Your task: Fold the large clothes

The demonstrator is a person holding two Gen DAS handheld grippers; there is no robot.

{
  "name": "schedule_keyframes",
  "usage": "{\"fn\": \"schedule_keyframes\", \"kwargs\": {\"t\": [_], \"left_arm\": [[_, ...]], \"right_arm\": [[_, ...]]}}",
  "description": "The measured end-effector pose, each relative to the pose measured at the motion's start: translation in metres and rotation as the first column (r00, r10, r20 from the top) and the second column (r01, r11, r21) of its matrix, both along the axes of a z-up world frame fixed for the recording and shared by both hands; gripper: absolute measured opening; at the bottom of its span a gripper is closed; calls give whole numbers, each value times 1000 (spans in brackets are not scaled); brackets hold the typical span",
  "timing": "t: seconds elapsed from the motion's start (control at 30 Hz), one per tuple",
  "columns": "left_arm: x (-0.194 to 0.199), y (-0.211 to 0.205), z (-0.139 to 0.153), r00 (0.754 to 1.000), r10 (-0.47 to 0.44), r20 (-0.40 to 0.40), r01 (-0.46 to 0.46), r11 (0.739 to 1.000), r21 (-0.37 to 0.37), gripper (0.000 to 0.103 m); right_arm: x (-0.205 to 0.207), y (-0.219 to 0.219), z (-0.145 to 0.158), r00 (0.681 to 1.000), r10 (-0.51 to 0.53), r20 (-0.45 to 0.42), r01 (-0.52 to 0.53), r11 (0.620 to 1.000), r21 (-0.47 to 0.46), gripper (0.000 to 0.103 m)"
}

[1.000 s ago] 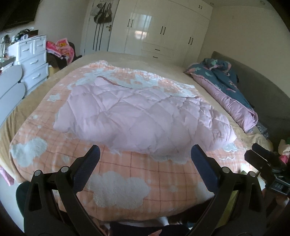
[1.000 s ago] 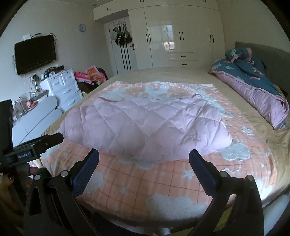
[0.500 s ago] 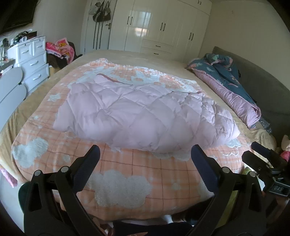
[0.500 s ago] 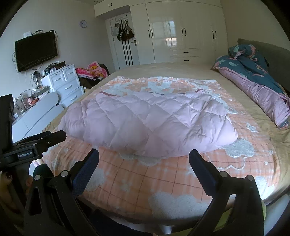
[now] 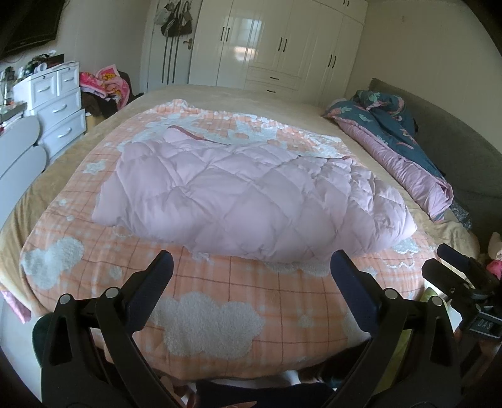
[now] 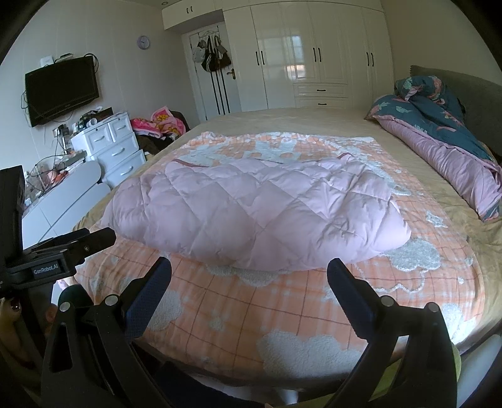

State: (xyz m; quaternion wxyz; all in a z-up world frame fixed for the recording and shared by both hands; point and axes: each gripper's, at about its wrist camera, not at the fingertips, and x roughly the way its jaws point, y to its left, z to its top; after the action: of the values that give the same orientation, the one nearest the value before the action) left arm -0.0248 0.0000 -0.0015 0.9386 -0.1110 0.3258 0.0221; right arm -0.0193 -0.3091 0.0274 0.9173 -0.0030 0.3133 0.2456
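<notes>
Both units idle at the foot of the bed [image 5: 219, 97]. Left hand-held gripper [image 5: 251, 270]: jaws spread wide, nothing between them, hanging above the near edge of the orange checked blanket [image 5: 219, 295] with white fleecy clouds. Right hand-held gripper [image 6: 249, 273]: same, wide apart and empty, over the same blanket edge [image 6: 282, 301]. Each shows in the other's camera: right one at far right of the left wrist view [image 5: 464, 282], left one at far left of the right wrist view [image 6: 62, 248]. Task item: pink quilted garment [image 5: 244, 201], puffy, diamond stitching, lying flat on the blanket mid-bed, folded into a rough block, long axis left to right. Dark pink trim shows along its far edge. In the right wrist view the garment [image 6: 257, 213] sits just beyond the fingertips, not touching them. Its right end bulges thicker than its left. Rest of scene: rolled blue and pink duvet [image 5: 401, 150] along the right side of the bed, against the grey headboard [image 5: 455, 141], well apart from the garment. White wardrobe [image 5: 282, 47] on the far wall, bags hung on the door [image 5: 174, 23] beside it. White drawer unit [image 5: 56, 106] to the left, pile of pink clothes [image 5: 106, 81] next to it. TV [image 6: 61, 88] wall-mounted above the drawers, clock [image 6: 143, 41] higher up.
</notes>
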Motion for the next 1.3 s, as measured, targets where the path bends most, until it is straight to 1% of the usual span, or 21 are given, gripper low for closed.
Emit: {"fn": "schedule_keyframes", "kwargs": {"t": [0.33,1.3], "left_arm": [[0,-1,-1,1000,2,-3,-2,1000,14,94],[-2,3,3,1000,12,-6,-12,1000,22,94]], "right_arm": [[0,0,0,1000,-1,-3,1,1000,-1,99],[0,-1,-1,1000,0,-4,0,1000,-1,99]]}}
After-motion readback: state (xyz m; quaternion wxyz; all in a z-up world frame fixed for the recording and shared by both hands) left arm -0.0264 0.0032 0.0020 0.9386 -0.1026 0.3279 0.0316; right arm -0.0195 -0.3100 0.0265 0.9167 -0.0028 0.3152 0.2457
